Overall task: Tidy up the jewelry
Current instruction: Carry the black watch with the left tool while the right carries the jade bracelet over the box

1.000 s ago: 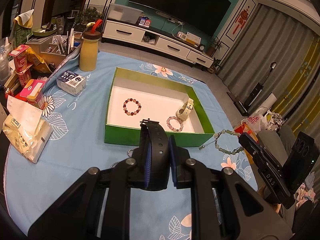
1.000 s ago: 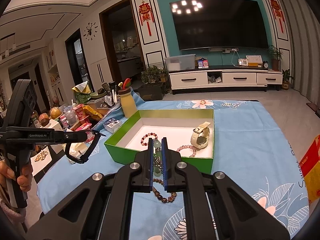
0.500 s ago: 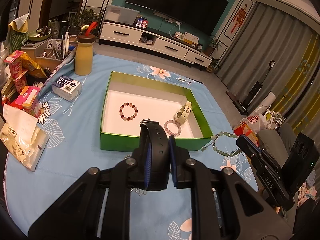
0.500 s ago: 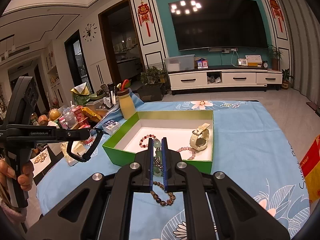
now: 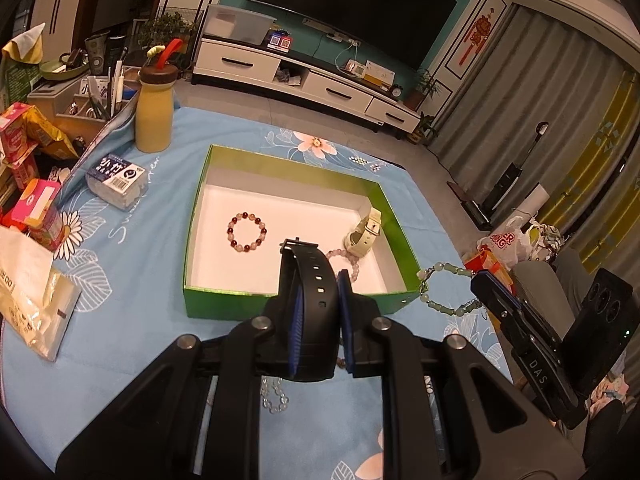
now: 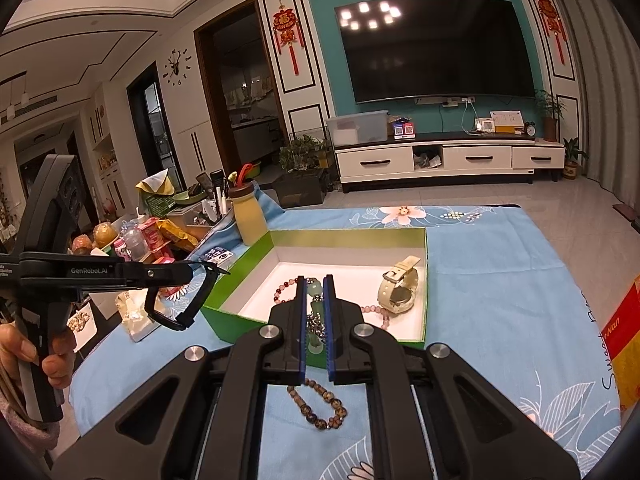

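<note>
The left gripper (image 5: 317, 320) is clamping a black watch (image 5: 310, 300), its face hidden, over the green box's (image 5: 224, 300) near edge. The right gripper (image 6: 313, 330) is pinching a jade bracelet (image 6: 315, 312), mostly hidden between its fingers.

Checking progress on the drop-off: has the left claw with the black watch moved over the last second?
Yes. The left claw, shut on the black watch, has moved forward toward the green box; the strap tip now overlaps the box's white floor.
</note>
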The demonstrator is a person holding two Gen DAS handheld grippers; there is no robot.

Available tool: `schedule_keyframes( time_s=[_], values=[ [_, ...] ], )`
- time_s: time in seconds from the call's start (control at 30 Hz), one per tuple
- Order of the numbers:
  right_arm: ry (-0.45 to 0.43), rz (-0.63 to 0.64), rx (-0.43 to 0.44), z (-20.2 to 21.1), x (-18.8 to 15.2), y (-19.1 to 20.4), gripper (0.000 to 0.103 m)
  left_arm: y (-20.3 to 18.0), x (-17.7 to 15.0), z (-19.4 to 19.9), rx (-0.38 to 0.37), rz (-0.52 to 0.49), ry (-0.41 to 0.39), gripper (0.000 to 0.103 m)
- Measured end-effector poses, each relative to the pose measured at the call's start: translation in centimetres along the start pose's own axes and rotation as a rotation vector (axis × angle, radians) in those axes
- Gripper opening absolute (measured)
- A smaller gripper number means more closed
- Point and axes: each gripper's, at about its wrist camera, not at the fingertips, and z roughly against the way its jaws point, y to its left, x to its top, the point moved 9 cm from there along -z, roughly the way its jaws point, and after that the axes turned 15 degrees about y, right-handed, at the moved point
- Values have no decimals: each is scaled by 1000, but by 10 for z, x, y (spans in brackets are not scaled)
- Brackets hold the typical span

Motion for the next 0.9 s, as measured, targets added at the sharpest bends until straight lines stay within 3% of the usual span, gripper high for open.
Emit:
schedule_keyframes(
  time_s=[0.53,0.9],
  values=[
    [7,-42,5,-29,16,-18,7,-5,29,-31,22,-45,20,16],
    [28,-46,9,-45,24,-27,7,6,46,-54,22,-23,47,16]
  ],
)
